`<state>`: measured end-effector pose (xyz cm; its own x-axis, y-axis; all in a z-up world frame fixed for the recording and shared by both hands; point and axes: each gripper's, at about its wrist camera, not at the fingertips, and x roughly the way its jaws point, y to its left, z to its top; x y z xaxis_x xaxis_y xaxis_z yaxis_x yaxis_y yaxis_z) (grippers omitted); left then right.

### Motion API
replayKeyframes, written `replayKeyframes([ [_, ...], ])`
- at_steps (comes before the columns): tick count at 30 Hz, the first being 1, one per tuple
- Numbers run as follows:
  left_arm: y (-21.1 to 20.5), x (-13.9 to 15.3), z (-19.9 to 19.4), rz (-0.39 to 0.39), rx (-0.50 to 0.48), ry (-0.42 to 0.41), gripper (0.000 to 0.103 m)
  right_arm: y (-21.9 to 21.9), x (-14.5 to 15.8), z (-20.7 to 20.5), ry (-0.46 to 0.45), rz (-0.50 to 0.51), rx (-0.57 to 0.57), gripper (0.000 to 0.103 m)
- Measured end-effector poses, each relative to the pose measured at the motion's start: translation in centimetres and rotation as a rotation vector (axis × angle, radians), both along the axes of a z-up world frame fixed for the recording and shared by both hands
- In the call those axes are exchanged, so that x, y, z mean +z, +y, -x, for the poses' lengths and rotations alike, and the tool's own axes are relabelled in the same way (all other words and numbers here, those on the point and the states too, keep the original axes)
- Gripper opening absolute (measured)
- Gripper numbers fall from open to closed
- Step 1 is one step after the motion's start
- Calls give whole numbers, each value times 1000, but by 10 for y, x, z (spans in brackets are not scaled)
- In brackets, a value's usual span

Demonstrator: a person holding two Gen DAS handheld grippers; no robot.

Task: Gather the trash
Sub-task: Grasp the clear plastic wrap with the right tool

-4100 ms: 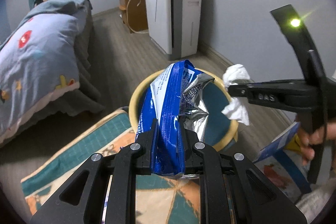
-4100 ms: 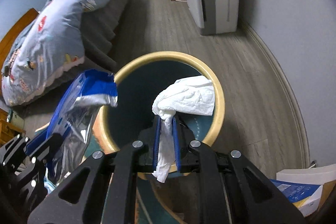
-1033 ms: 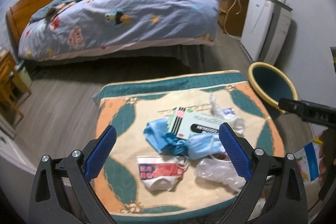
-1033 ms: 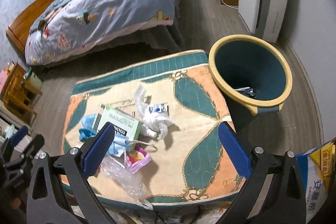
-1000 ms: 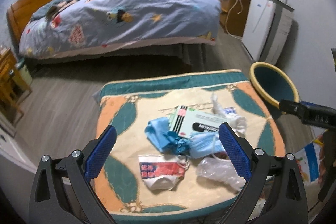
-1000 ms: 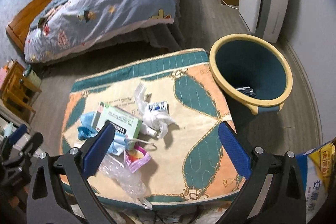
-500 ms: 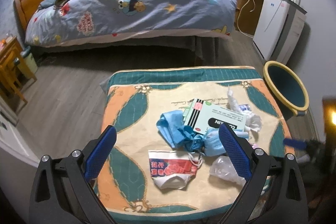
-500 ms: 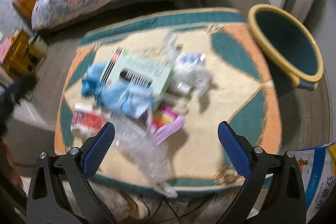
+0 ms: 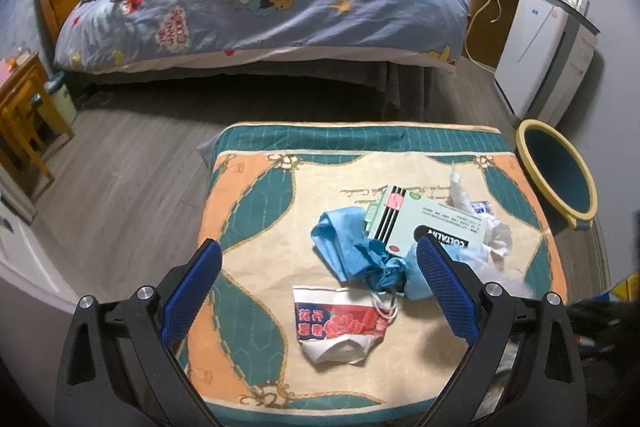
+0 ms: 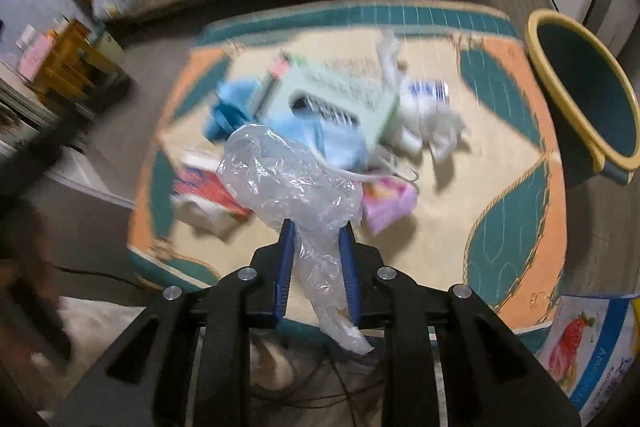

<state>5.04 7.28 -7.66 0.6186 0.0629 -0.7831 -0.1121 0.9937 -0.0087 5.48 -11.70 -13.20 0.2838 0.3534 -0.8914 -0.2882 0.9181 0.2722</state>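
Quilted mat [image 10: 516,211] below right hand-held gripper [image 10: 318,235] closing on crinkly clear plastic [image 10: 292,183].

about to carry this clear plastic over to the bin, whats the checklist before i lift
1. Clear plastic bag between the right gripper pads: ok, though the jaws are closing on it now.
2. Grip firm enough to lift: cannot tell, only a thin crumpled neck sits between the pads.
3. Bag free of the white cord and pink wrapper beside it: cannot tell, blurred.
4. Bin open and upright past the mat's edge: ok.
5. Left gripper open and empty over the red and white wrapper: ok.
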Motion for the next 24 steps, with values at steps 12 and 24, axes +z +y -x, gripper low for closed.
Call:
replayKeyframes([
  [12,-17,-23,-21,-16,-53,54,97,-70,76,-56,-229,0,-51,22],
  [24,-39,-63,-54,-59,-101,156,84,-93,49,-83,-117,-98,-134,22],
])
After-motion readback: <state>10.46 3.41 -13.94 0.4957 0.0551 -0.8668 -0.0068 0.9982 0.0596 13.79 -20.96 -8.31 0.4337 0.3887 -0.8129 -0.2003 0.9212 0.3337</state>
